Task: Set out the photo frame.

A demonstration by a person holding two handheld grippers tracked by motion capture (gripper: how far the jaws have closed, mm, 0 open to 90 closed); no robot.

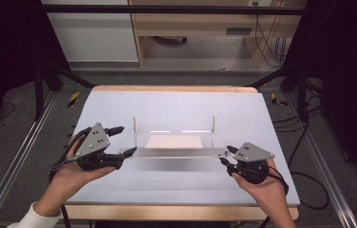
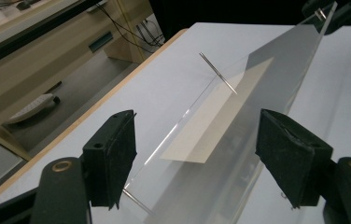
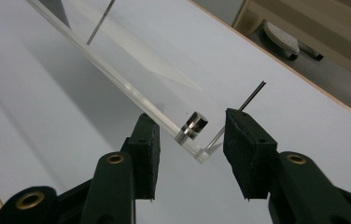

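A clear acrylic plate (image 1: 176,152) lies crosswise in the middle of the white table, with a beige paper sheet (image 1: 174,141) seen through it. Thin metal pins (image 1: 213,124) stand up at its two far corners. My left gripper (image 1: 126,140) is open at the plate's left end; in the left gripper view its jaws straddle the plate (image 2: 267,93) without touching it. My right gripper (image 1: 226,155) is at the right end. In the right gripper view the plate's corner, with a metal stud (image 3: 192,127), sits between the pads with a gap on each side.
The white table top (image 1: 176,104) has a wooden rim, and black frame rails run along both sides. Wooden furniture and cables stand on the floor beyond the far edge. A person's hands reach in from the near edge.
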